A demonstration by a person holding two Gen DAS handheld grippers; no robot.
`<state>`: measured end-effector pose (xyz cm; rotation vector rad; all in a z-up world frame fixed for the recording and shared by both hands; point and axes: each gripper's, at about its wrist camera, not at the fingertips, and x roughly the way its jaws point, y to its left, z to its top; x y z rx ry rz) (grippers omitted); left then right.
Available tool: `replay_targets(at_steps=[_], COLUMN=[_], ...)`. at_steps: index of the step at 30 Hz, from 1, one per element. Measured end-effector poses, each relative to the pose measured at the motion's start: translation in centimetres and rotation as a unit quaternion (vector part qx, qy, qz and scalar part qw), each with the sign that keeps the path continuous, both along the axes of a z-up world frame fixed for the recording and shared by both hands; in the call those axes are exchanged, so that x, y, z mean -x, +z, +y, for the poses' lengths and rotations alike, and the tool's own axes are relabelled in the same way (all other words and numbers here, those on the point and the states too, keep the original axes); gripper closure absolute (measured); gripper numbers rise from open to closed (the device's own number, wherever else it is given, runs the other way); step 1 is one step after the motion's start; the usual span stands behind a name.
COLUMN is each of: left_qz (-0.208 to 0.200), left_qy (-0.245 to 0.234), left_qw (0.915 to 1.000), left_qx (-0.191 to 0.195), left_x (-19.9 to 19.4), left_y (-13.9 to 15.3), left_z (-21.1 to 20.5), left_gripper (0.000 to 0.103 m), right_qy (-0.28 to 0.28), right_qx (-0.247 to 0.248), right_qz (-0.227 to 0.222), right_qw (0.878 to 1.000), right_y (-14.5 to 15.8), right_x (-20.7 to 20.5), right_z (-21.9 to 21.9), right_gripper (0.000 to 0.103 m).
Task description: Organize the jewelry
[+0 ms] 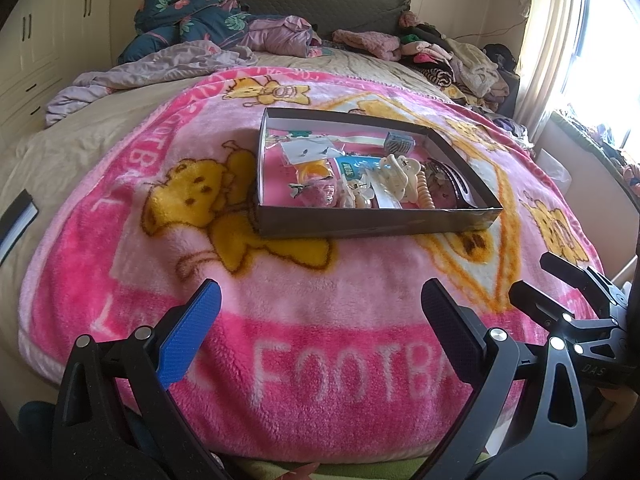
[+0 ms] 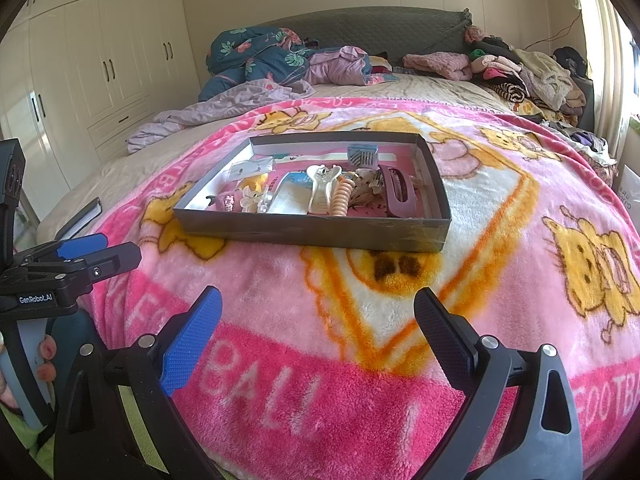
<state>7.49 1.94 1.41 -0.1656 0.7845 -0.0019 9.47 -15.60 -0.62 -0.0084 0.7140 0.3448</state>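
Both my grippers, left [image 1: 318, 312] and right [image 2: 316, 316], fingers spread, holding nothing. Box [image 2: 316, 236] of clips sits on bed blanket [image 2: 500, 216]. Cream claw clip [image 2: 320, 190] looks light, rigid, slick (grab its middle).

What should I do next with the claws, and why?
Probably bring the right claw forward to the shallow grey cardboard box on the pink fleece blanket. Both it and the left claw hang open and empty short of the box, where the cream plastic hair claw clip and other pieces lie jumbled.
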Motion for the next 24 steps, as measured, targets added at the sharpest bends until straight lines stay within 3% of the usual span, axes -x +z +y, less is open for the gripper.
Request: replay_targets(at_steps=[24], left_qz=[0.004], left_qy=[0.000], left_qw=[0.9999], left_qx=[-0.010], left_x=[-0.05], left_y=[-0.09], left_z=[-0.04], left_gripper=[0.011], right_qy=[-0.001], right_qx=[0.002], right_qz=[0.000], right_qw=[1.000], right_y=[0.02], right_x=[0.06], right_z=[0.02], right_gripper=[0.009])
